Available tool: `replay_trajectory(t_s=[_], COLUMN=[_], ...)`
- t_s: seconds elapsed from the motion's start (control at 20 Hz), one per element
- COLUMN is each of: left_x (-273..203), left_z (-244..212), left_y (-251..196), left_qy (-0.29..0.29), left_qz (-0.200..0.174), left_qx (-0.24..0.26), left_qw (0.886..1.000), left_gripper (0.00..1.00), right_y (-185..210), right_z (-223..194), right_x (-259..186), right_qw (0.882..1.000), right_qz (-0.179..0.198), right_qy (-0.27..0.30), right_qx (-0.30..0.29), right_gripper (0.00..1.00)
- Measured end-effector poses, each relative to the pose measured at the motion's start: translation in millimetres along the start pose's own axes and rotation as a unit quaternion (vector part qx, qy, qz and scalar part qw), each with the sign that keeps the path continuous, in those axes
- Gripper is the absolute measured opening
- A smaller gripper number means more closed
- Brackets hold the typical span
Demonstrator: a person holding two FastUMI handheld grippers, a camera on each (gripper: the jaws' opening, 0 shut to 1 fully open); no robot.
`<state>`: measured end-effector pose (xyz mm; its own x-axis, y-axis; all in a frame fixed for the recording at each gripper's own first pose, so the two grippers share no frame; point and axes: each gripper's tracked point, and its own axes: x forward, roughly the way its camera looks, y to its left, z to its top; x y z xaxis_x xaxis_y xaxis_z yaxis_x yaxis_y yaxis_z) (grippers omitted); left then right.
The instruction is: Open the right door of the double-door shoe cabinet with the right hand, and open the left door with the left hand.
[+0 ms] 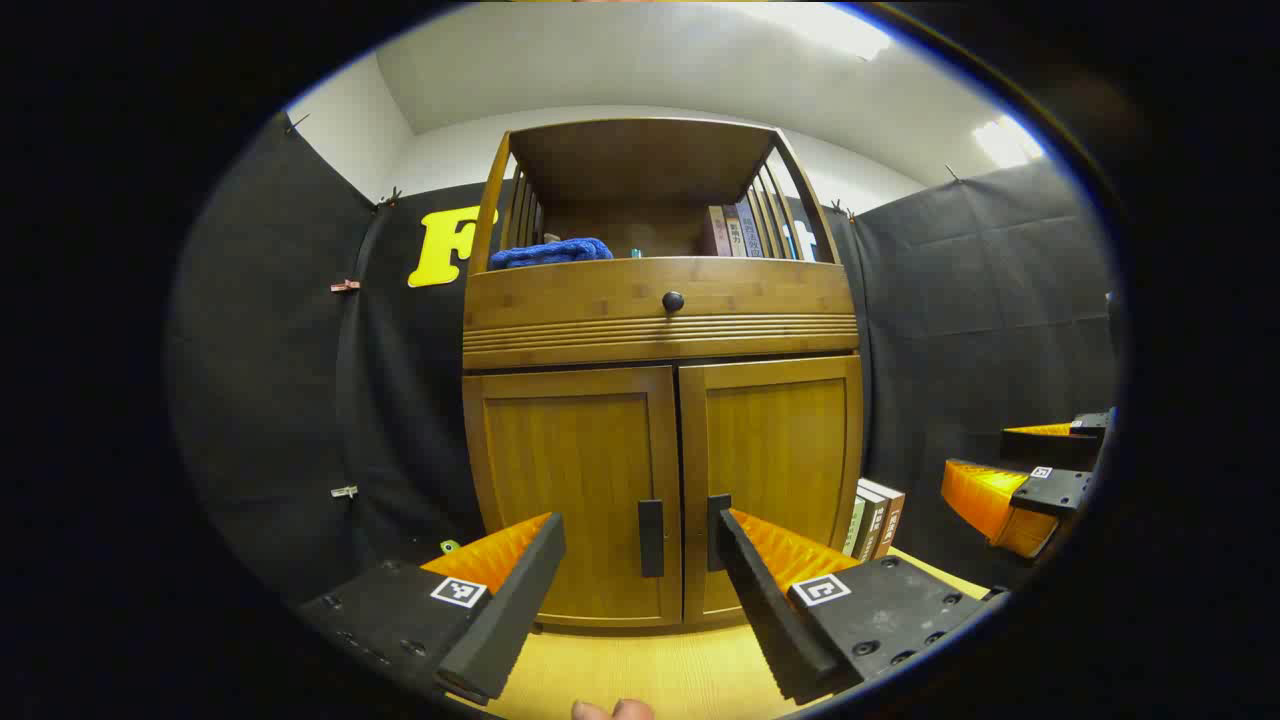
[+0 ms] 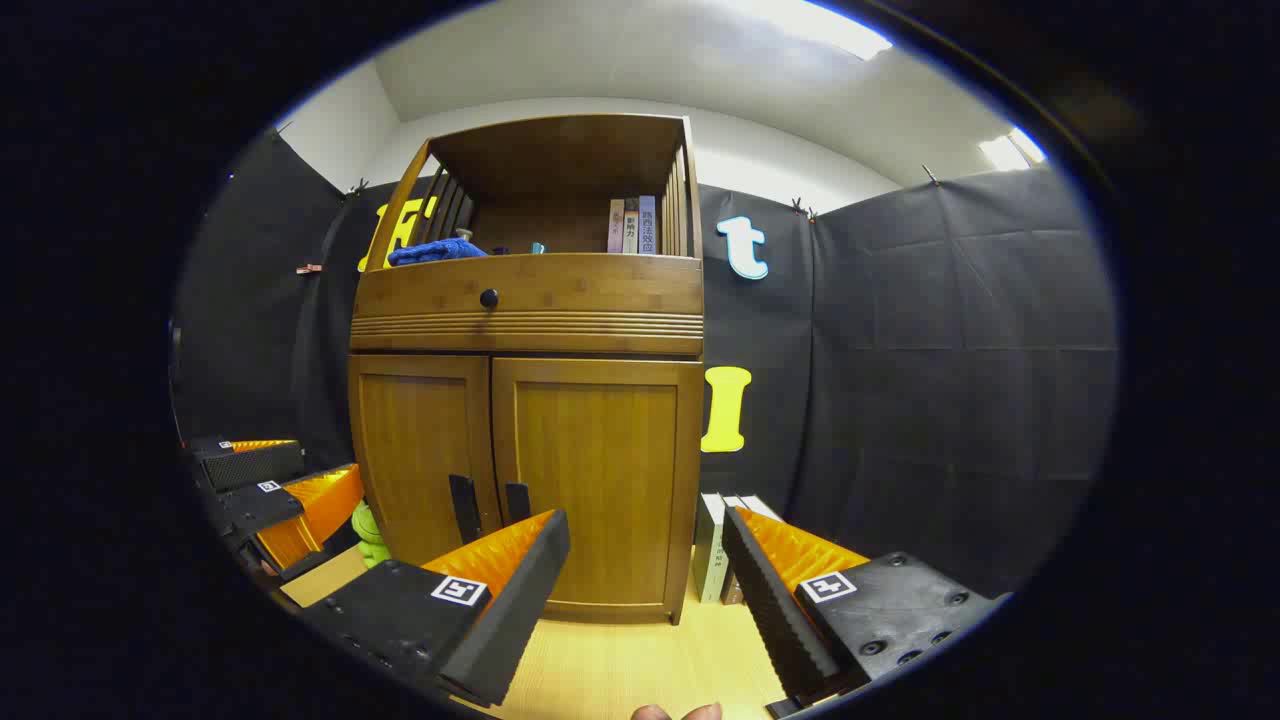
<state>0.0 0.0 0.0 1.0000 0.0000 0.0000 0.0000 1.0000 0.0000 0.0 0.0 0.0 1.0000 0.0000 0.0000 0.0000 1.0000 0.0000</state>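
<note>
Doors: both shut; shoe cabinet (image 1: 660, 480) stands on the worktop (image 1: 640, 670), ahead of both grippers.
Handles: upright bars flanking the centre seam.
Left gripper (image 1: 640, 590): fingers wide, holding nothing, centred on the left handle (image 1: 651, 538).
Right gripper (image 2: 645, 590): fingers wide, holding nothing; right handle (image 2: 517, 502) lies up-left.
View difference: right gripper view shows the cabinet's right side.

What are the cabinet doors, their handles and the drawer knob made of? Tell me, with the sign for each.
Cabinet doors: seemingly bamboo or wood, with fine straight grain and a warm satin varnish.
Door handles: slim dark vertical bars with a matte look, probably painted metal or plastic; the pictures leave that open.
Drawer knob: small, round and dark with a slight sheen, possibly metal.
</note>
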Motion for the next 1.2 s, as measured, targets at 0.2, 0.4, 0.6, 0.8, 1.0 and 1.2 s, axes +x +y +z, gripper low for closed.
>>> replay_trajectory(t_s=[0.2, 0.4, 0.6, 0.8, 1.0, 1.2], left_x=[-2, -3, -4, -7, -8, -8], left_z=[2, 5, 2, 2, -3, 0], left_y=[1, 2, 1, 1, 0, 3], left_qy=[-0.003, -0.01, -0.005, -0.001, 0.0, -0.001], left_qz=[-0.001, -0.004, -0.002, 0.006, 0.0, 0.006], left_qx=[0.001, 0.008, 0.005, 0.001, -0.002, -0.001], left_qw=[1.0, 1.0, 1.0, 1.0, 1.0, 1.0], left_gripper=[0.95, 0.95, 0.95, 0.95, 0.95, 0.95], right_y=[21, 41, 54, 65, 81, 98], right_z=[5, 7, 5, 5, -11, -21], right_x=[-5, -19, -26, -24, -11, 25], right_qw=[1.0, 1.0, 1.0, 1.0, 1.0, 0.999], right_qz=[0.003, -0.001, -0.002, 0.008, 0.026, 0.048], right_qy=[-0.01, -0.011, -0.012, -0.011, 0.007, 0.009], right_qx=[-0.006, -0.014, -0.014, -0.011, -0.004, -0.005], right_gripper=[0.97, 0.97, 0.97, 0.97, 0.97, 0.98])
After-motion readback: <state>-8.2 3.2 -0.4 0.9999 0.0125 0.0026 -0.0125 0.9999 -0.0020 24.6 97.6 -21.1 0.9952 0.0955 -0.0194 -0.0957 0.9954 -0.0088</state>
